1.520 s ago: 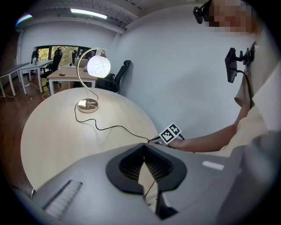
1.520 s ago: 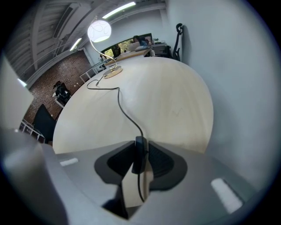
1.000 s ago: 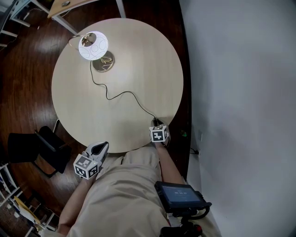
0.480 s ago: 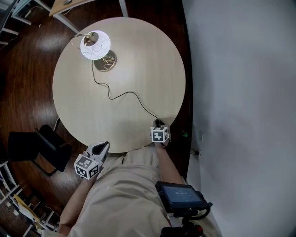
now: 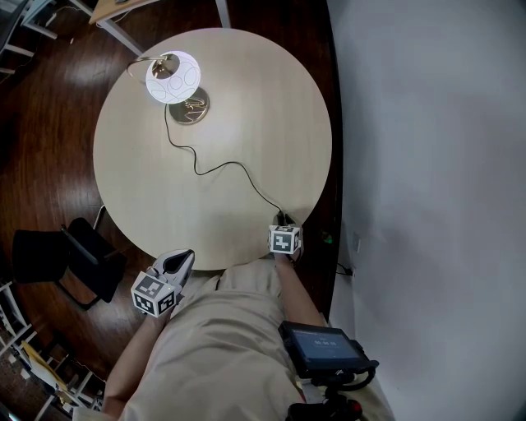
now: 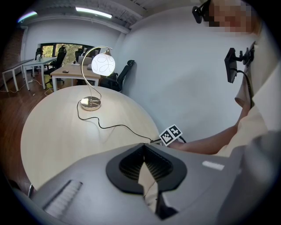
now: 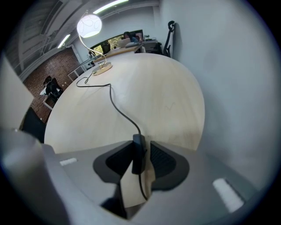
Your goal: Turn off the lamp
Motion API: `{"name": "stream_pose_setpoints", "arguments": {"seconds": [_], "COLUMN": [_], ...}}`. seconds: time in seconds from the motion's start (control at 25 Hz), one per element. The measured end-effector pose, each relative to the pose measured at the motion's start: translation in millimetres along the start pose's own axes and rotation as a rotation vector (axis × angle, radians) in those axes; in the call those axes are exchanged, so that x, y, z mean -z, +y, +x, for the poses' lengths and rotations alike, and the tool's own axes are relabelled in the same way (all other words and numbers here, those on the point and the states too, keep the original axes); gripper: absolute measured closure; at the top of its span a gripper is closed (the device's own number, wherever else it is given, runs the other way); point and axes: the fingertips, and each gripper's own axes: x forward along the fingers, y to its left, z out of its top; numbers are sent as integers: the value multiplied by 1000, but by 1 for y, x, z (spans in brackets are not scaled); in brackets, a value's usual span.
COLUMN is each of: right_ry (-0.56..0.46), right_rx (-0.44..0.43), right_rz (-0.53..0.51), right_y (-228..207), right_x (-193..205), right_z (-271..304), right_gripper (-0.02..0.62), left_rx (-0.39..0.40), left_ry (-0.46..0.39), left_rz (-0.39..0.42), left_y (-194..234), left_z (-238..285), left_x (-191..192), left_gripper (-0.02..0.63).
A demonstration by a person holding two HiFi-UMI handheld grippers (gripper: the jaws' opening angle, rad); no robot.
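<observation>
The lamp stands at the far left of the round table (image 5: 246,99), its white globe (image 5: 173,78) lit above a brass base (image 5: 189,107). In the left gripper view the globe (image 6: 103,64) also glows. A black cord (image 5: 222,168) runs from the base to an inline switch (image 7: 138,154) at the near table edge. My right gripper (image 5: 282,220) (image 7: 140,147) points down over that edge; its jaws have just been opening, the switch stands between them, and a gap shows beside it. My left gripper (image 5: 182,256) (image 6: 142,147) hangs off the table by my thigh, shut and empty.
A black office chair (image 5: 66,263) stands on the dark wood floor to the left of the table. A desk (image 5: 123,8) is beyond the lamp. A white wall (image 5: 427,164) runs close along the right. A screen device (image 5: 325,349) hangs at my waist.
The head view has drifted slightly. The lamp stays lit and both grippers keep their places.
</observation>
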Motion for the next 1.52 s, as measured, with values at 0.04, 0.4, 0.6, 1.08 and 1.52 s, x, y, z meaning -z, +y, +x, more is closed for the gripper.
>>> {"name": "stream_pose_setpoints", "arguments": {"seconds": [0.04,0.4,0.6,1.08,1.52], "right_ry": [-3,-16,-5,-12,-272], "right_rx": [3,36,55,104,155], "right_rz": [3,-25,-56,-143,-120], "right_y": [0,1,-1,0,-18], "right_x": [0,-3,-4,-11,-58], "right_z": [-1,0,1,0,-80], "right_gripper": [472,500,508,496,418], "left_rx": [0,0,0,4,41], "left_ry": [0,2,2,-17,-119], "left_rz": [0,-5,-10,-16,4], "left_y": [0,5,7,14,20], "left_z": [0,0,0,-3,-20], "left_x": [0,1,-2,-5,-12], "left_gripper": [606,606,606,606,606]}}
